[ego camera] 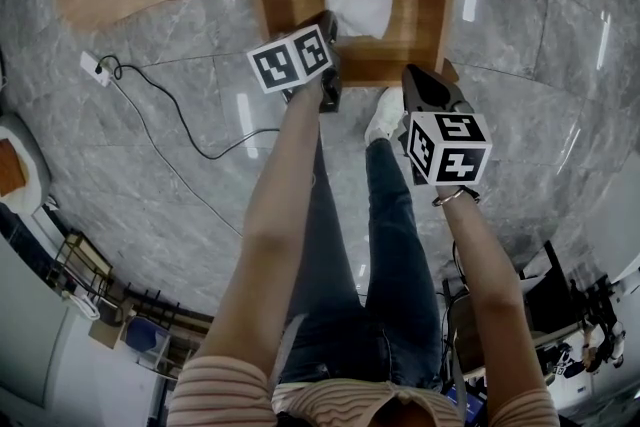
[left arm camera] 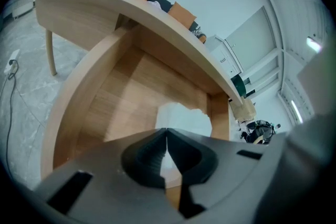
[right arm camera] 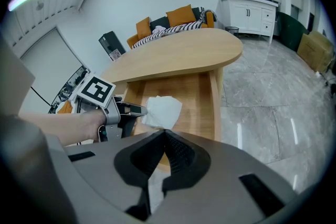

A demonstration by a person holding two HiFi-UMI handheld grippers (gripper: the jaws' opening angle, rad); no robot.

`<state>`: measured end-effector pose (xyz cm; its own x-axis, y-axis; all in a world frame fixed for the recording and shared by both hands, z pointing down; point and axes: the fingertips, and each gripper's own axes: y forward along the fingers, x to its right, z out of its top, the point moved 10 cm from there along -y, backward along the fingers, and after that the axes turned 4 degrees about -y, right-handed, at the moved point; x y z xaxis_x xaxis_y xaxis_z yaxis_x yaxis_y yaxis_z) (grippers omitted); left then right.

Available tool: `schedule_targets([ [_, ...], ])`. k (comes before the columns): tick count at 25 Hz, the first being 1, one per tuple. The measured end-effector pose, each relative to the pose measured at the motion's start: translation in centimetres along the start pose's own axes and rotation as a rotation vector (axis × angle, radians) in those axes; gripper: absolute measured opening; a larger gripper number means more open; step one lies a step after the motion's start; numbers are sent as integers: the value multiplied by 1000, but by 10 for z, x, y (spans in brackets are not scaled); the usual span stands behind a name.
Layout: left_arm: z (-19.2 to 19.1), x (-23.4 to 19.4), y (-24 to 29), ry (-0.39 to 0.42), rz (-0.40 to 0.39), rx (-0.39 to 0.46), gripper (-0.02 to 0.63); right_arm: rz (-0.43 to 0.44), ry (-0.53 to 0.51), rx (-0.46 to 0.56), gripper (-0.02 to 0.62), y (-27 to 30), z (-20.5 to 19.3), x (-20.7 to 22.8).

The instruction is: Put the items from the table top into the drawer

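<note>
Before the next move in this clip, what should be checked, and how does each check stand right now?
1. Drawer open: ok.
2. White cloth inside the drawer: ok.
3. Left gripper free of the cloth: cannot tell; its jaws are together and its tip is at the cloth's edge.
4. Right gripper empty: ok; jaws together, nothing between them.
5. Table top emptied: cannot tell; the part in view is bare, but one end is hidden behind the left arm.
</note>
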<state>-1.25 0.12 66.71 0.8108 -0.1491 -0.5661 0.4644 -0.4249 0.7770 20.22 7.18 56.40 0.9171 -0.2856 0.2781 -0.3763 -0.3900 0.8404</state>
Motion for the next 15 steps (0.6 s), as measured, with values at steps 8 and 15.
schedule_targets([
  [8,-1,-2,4,-35,14,-6,15,3,-6,-1,9,1,4,1],
  [15,-4,-1,4,-47,28,1,17,2,-16,-5,8,1,3,-1],
])
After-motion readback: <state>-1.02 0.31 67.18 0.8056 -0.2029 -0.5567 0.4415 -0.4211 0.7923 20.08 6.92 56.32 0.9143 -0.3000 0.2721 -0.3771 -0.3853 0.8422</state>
